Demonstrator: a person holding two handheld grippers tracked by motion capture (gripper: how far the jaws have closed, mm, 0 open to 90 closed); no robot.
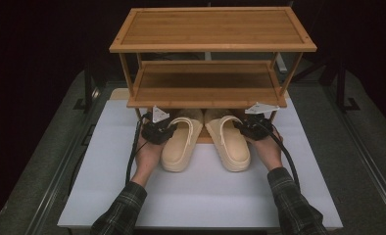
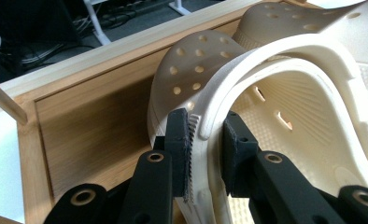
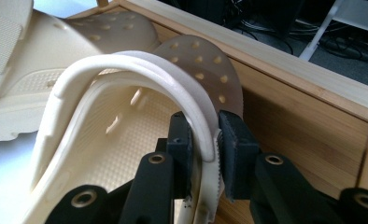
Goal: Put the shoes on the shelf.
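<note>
A pair of cream perforated clogs lies side by side, toes on the lowest board of a wooden shoe rack (image 1: 213,29) and heels out over the white tabletop (image 1: 201,196). My left gripper (image 1: 168,130) is shut on the outer side wall and heel strap of the left clog (image 1: 180,147). The left gripper view shows its jaws (image 2: 205,140) pinching that clog's rim (image 2: 266,60). My right gripper (image 1: 241,127) is likewise shut on the outer wall and strap of the right clog (image 1: 231,144), whose strap (image 3: 126,63) passes between its jaws (image 3: 206,144).
The rack's middle shelf (image 1: 205,83) hangs low over the clogs' toes. Its lowest board (image 2: 93,116) has a raised wooden rim (image 3: 289,60) at the back. Rack legs (image 1: 126,73) stand at the corners. Dark floor with cables lies beyond the rack.
</note>
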